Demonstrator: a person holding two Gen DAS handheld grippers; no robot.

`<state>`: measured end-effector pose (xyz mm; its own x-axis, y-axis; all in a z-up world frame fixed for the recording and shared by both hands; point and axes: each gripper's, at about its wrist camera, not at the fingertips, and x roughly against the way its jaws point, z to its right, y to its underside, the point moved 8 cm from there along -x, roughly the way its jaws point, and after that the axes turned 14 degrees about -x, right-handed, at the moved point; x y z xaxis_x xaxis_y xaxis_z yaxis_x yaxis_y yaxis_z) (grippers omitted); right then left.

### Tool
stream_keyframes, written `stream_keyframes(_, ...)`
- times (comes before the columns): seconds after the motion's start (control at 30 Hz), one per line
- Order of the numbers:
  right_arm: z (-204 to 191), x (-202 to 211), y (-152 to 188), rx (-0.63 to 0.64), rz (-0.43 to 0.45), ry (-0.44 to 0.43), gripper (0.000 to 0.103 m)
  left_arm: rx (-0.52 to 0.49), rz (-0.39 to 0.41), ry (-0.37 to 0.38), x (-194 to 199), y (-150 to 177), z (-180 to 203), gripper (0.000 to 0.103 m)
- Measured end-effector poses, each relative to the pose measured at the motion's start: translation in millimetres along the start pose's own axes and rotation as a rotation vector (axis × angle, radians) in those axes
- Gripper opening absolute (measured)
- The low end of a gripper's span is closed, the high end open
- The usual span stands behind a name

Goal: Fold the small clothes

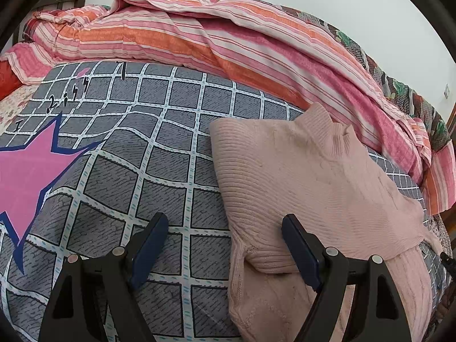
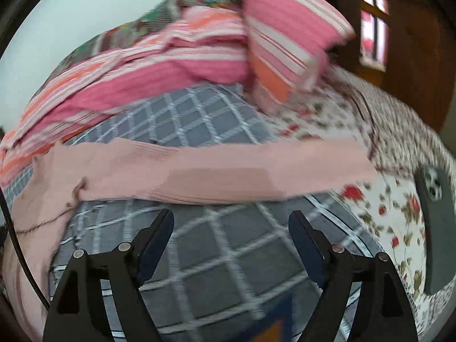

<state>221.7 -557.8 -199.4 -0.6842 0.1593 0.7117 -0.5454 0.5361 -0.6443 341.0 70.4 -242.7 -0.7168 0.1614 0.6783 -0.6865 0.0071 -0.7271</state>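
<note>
Risk: sleeve (image 2: 199,168) stretched across centre frame, blurred, perhaps sliding off the fold; loose ribbed knit slumps easily on soft bedding. Pink sweater (image 1: 307,171) lying lower right of frame on grey checked bedspread (image 1: 171,131), striped quilt (image 1: 199,37) bunched above. Left hand-held gripper (image 1: 225,245) wide open, straddling the sweater's edge, gripping nothing. Right hand-held gripper (image 2: 230,242) wide open, empty.

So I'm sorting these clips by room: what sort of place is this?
Most likely a bedroom: a pink sweater lies on a bed's grid-patterned cover, with a striped quilt bunched behind and a wooden headboard.
</note>
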Motion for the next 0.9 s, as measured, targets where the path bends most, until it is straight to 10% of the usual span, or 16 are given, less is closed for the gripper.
stream_keyframes(0.4, 21, -39, -34, -0.198, -0.061, -0.021, 0.08, -0.003, -0.004, -0.002, -1, 1, -1, 0.081)
stream_keyframes(0.6, 26, -52, -47, -0.142, -0.036, 0.105, 0.009, 0.002, -0.001, 0.005, -1, 1, -1, 0.082)
stream_keyframes(0.9, -36, 31, -70, 0.017, 0.187, 0.1, 0.006, 0.014, 0.009, 0.023, 1, 1, -2, 0.082)
